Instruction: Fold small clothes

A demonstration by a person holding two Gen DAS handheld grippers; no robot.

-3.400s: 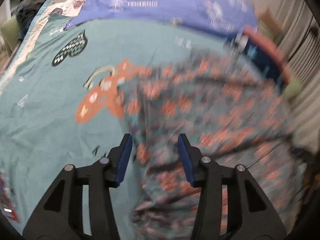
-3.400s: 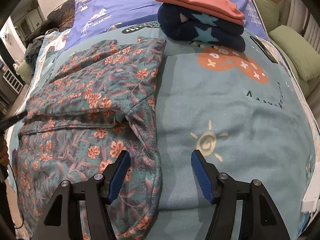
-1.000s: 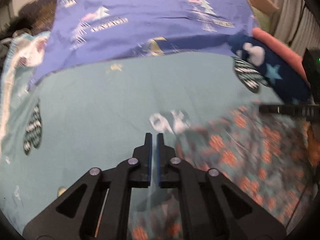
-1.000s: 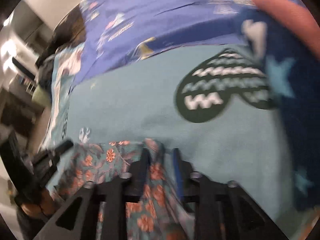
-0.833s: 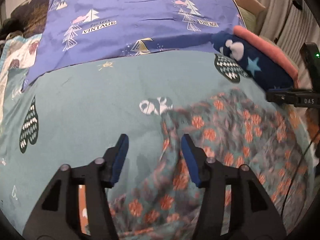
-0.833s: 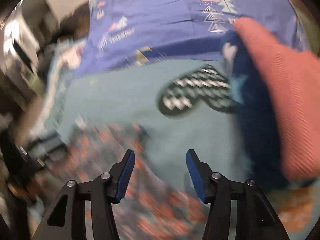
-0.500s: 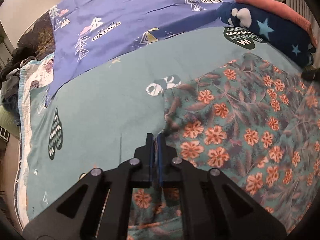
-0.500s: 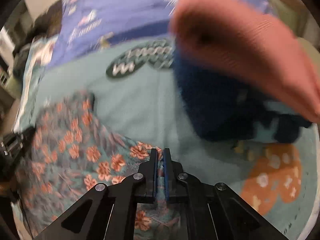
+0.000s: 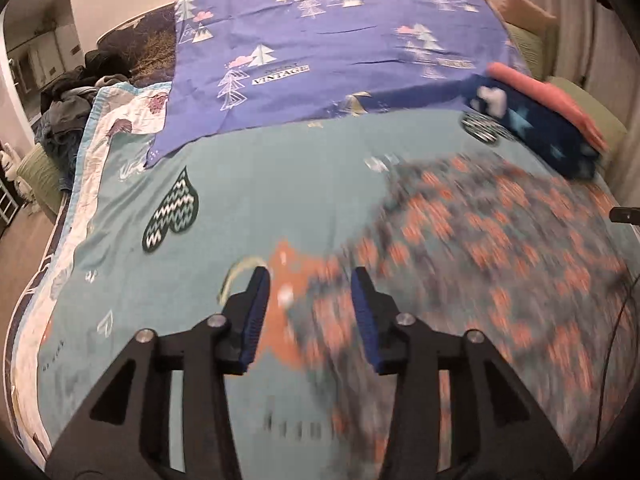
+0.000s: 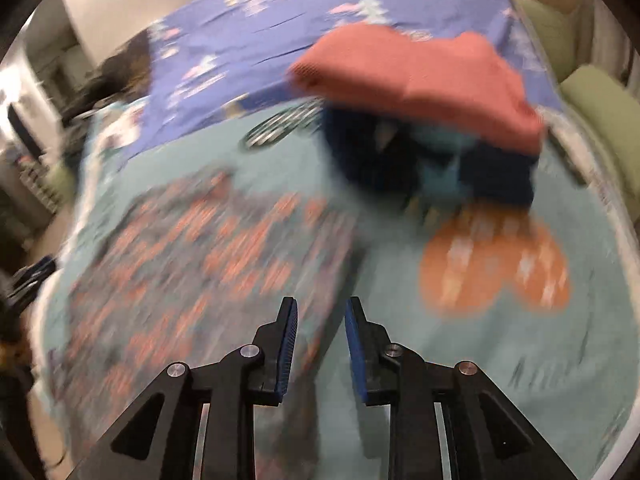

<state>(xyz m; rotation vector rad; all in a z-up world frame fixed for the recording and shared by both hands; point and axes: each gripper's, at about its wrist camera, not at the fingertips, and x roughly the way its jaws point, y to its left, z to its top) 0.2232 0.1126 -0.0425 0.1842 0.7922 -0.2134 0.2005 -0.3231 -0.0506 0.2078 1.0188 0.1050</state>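
A teal garment with orange flowers [image 9: 500,260] lies spread on the bed, blurred by motion; it fills the left of the right wrist view [image 10: 220,260]. My left gripper [image 9: 310,308] hovers above the garment's left edge, its jaws opening, and the pads press on nothing. My right gripper [image 10: 320,340] hangs over the garment's right edge, its jaws also opening, with no cloth pinched between them. Behind the garment stands a stack of folded clothes: a navy star-print piece [image 9: 540,140] [image 10: 380,160] with a salmon-pink piece [image 9: 548,96] [image 10: 420,76] on top.
A teal blanket [image 9: 260,184] with hearts and an orange print covers the bed. A purple tree-print sheet [image 9: 340,48] lies at the back. Dark clothes [image 9: 68,104] are heaped at far left. Green pillows [image 10: 600,108] line the right side.
Both grippers were shut half a second ago and now stand with jaws apart. Both have drawn back from the garment's far corners toward its near part; the garment lies flat.
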